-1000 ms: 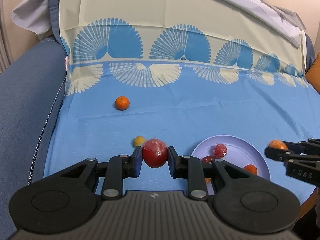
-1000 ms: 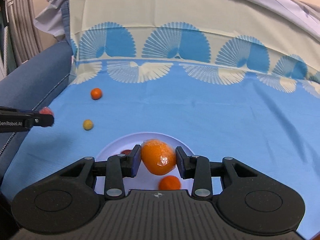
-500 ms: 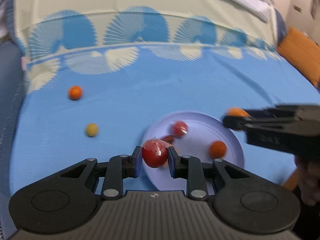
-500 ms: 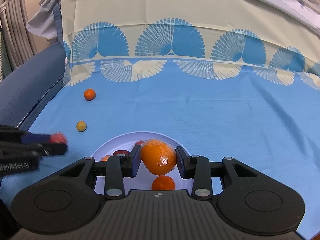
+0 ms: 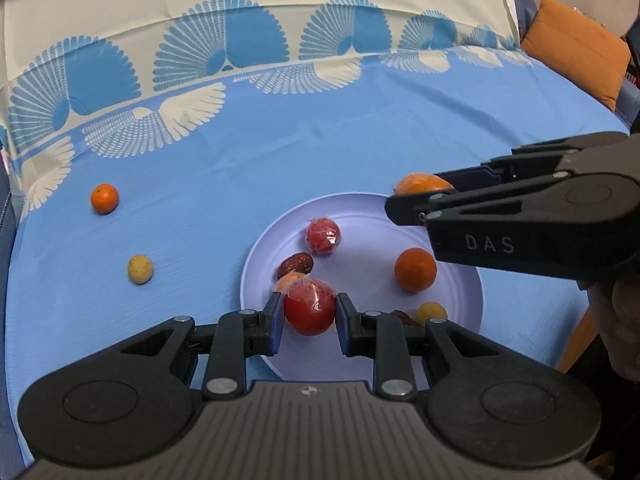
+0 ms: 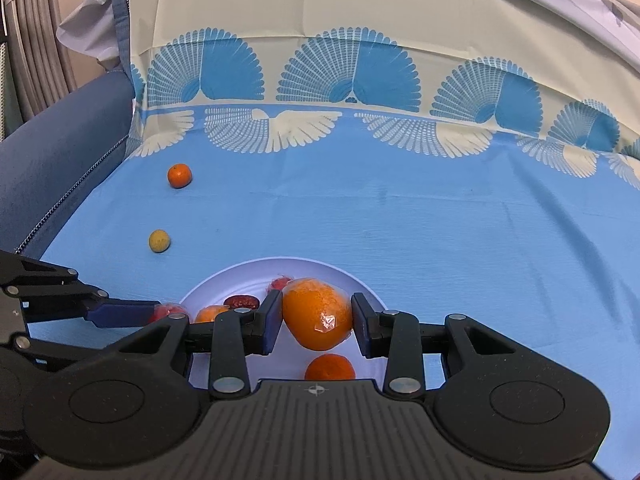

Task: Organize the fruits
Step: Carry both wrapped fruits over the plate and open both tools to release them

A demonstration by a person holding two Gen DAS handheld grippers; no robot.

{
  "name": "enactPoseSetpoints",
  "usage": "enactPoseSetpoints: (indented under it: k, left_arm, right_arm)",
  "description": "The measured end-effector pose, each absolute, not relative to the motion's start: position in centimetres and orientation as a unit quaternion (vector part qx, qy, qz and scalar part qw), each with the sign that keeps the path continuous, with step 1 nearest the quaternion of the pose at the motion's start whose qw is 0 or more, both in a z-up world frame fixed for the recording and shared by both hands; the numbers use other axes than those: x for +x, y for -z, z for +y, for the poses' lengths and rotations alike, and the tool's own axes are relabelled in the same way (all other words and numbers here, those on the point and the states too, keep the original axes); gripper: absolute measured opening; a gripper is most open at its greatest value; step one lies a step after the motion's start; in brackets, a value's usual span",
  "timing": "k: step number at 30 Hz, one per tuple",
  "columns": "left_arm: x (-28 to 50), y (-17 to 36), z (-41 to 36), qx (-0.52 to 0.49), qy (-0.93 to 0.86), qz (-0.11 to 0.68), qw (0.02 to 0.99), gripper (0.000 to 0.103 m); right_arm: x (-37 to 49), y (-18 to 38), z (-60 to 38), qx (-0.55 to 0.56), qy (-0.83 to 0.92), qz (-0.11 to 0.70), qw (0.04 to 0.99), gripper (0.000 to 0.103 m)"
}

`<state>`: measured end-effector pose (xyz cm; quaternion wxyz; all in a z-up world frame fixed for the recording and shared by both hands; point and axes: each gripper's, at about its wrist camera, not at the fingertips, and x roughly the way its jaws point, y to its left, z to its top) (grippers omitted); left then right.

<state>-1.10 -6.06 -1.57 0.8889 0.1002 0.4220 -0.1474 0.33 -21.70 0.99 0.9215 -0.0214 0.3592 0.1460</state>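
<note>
My left gripper is shut on a wrapped red fruit and holds it over the near left rim of the lilac plate. My right gripper is shut on a wrapped orange above the same plate. In the left wrist view the right gripper comes in from the right over the plate's far edge. On the plate lie a wrapped red fruit, a small orange, a dark red date and a small yellow fruit.
A small orange and a yellow-green fruit lie on the blue sheet left of the plate. An orange cushion sits at the far right. A dark blue sofa arm bounds the left side.
My left gripper has swung right with the red fruit, from beside the plate to over its near left rim. The right gripper with the orange has stayed over the plate.
</note>
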Motion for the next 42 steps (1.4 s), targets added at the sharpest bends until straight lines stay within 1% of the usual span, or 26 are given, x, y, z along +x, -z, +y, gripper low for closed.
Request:
enactPoseSetpoints:
  k: [17,42]
  left_arm:
    - [-0.6,2.1,-6.1,0.100,0.155,0.435,0.882,0.030]
    - [-0.7,2.0,-6.0,0.099,0.155,0.432,0.883,0.030]
  right_arm:
    - [0.5,-0.9,-21.1,-0.028,-0.149,0.360,0.920,0.039]
    - [0.5,-0.5,-20.7,-0.036,-0.150,0.362,0.919,0.039]
